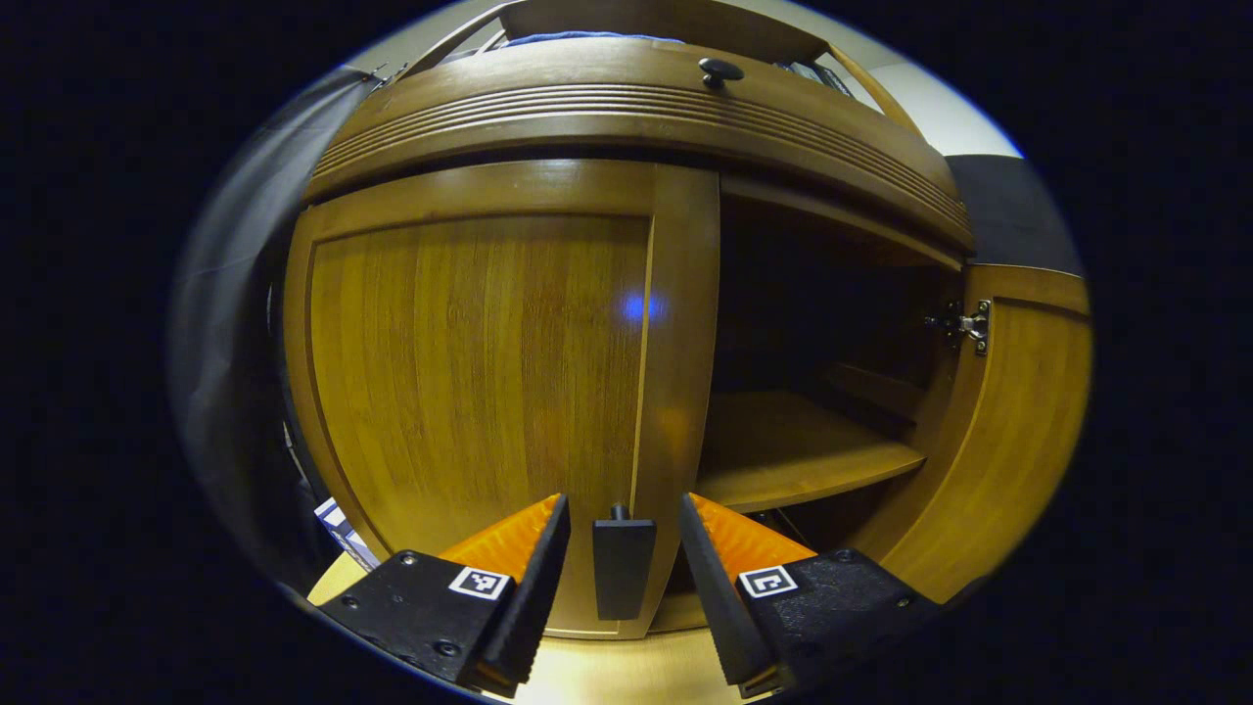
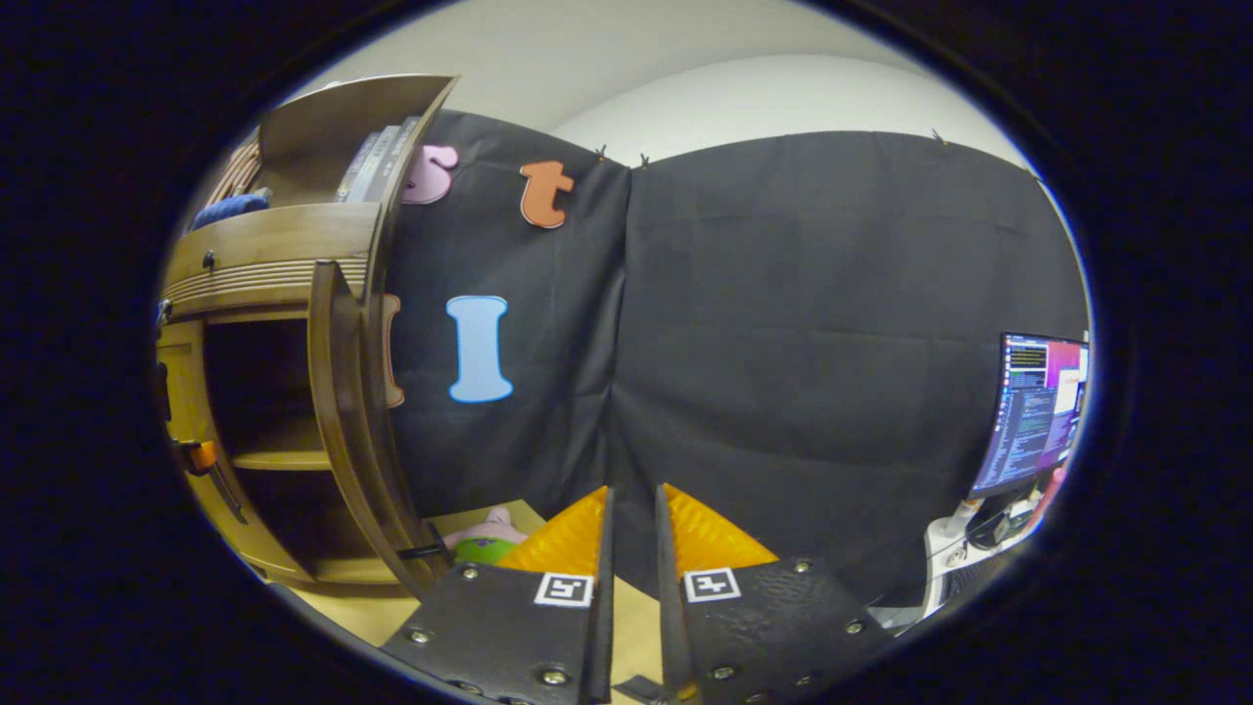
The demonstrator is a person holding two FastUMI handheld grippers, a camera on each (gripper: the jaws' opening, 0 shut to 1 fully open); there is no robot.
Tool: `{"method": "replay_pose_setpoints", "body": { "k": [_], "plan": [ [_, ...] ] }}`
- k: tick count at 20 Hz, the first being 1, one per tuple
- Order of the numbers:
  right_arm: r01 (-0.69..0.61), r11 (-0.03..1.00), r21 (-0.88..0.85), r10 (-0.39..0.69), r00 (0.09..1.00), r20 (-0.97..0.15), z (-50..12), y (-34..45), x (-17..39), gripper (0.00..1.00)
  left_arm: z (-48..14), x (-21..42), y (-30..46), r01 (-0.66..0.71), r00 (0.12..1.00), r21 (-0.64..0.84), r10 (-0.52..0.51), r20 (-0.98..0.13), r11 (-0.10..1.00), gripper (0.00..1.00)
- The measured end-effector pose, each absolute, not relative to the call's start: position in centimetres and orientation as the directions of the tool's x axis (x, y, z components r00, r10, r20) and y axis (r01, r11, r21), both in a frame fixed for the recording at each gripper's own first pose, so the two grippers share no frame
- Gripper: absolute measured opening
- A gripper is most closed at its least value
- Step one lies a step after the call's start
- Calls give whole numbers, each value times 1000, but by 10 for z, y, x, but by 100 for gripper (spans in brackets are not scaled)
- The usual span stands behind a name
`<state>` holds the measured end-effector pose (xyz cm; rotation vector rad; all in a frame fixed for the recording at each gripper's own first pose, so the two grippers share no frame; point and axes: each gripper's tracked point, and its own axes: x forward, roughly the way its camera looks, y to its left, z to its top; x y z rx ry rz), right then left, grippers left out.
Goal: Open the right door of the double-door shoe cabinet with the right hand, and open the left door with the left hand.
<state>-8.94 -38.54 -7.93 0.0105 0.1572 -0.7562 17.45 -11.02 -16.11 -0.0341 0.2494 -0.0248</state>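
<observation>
Left gripper spread, straddling left door handle (no contact yet); left door closed, right door swung open. Right gripper nearly clenched, empty. Risk: slipping off handle if misaligned.

Shoe cabinet, brown wood, ribbed top moulding. In the left gripper view the left door is shut, flat panel with vertical grain, filling the 9 o'clock half; its dark handle sits at 6 o'clock on the door's inner edge. Right door swung open at 3 o'clock, metal hinge showing near its top. Opening between them is dark, one wooden shelf inside. In the right gripper view the open right door stands edge-on at 9 o'clock.
</observation>
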Motion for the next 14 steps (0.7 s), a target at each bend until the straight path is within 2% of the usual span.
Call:
{"method": "replay_pose_setpoints", "body": {
  "k": [7,10,13,14],
  "plan": [
    [670,742,-31,-666,729,-158,-84,-386,-80,20,-175,175,-107,-4,960,-73,-17,-278,997,41],
    [658,752,-30,-653,740,-161,-86,-382,-77,20,-174,174,-107,-3,960,-57,-13,-279,998,34],
    [649,761,-28,-644,748,-161,-86,-381,-76,20,-173,170,-107,-5,961,-60,-12,-278,998,36],
    [646,763,-27,-641,750,-162,-85,-380,-77,20,-173,168,-107,-4,961,-58,-13,-277,998,33]
  ]
}}
